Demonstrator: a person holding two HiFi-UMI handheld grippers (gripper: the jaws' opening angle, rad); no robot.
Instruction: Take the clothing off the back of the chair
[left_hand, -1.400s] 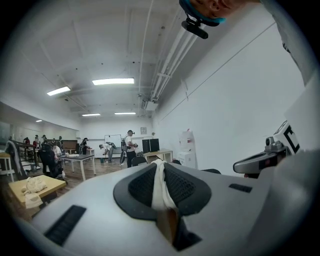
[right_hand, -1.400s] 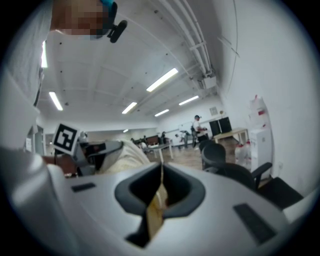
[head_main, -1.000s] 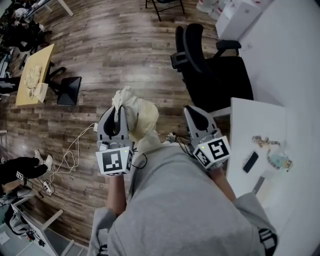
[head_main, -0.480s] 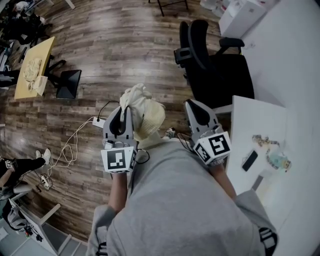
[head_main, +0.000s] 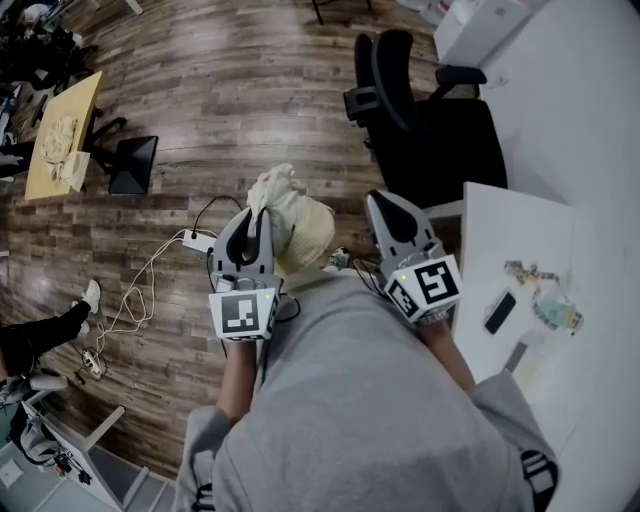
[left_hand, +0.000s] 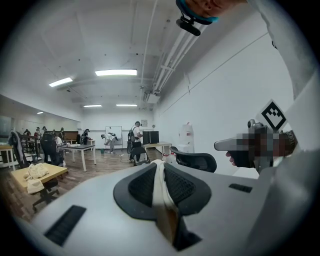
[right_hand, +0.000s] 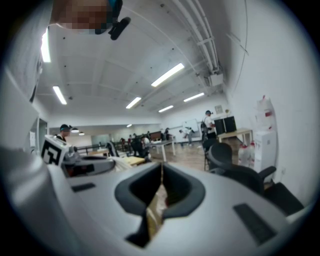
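Left claw (head_main: 257, 218) is clamped on the clothing (head_main: 292, 222). In the left gripper view a thin fold of cream fabric (left_hand: 161, 192) runs up between the 2 jaws, pinched tight, jaws narrow. Probably gripped by a bunched edge so the rest can hang free and not drag.

Right claw (head_main: 386, 202) is closed on nothing. The right gripper view shows its jaws meeting at the tip (right_hand: 161, 169) with only floor behind. Likely just parked beside the left, no job right now.

Clothing: cream or off-white, soft, crumpled into 1 lumpy bundle with a knotted-looking top. It hangs from the left claw over the wooden floor (head_main: 220, 90), just ahead of the person's body. It's well apart from the black chair (head_main: 440, 140), whose back (head_main: 388, 75) looks bare. Judgement: removal is done, garment only needs setting down.

White bench (head_main: 510, 225) sits right of the right claw, clothing not on it.
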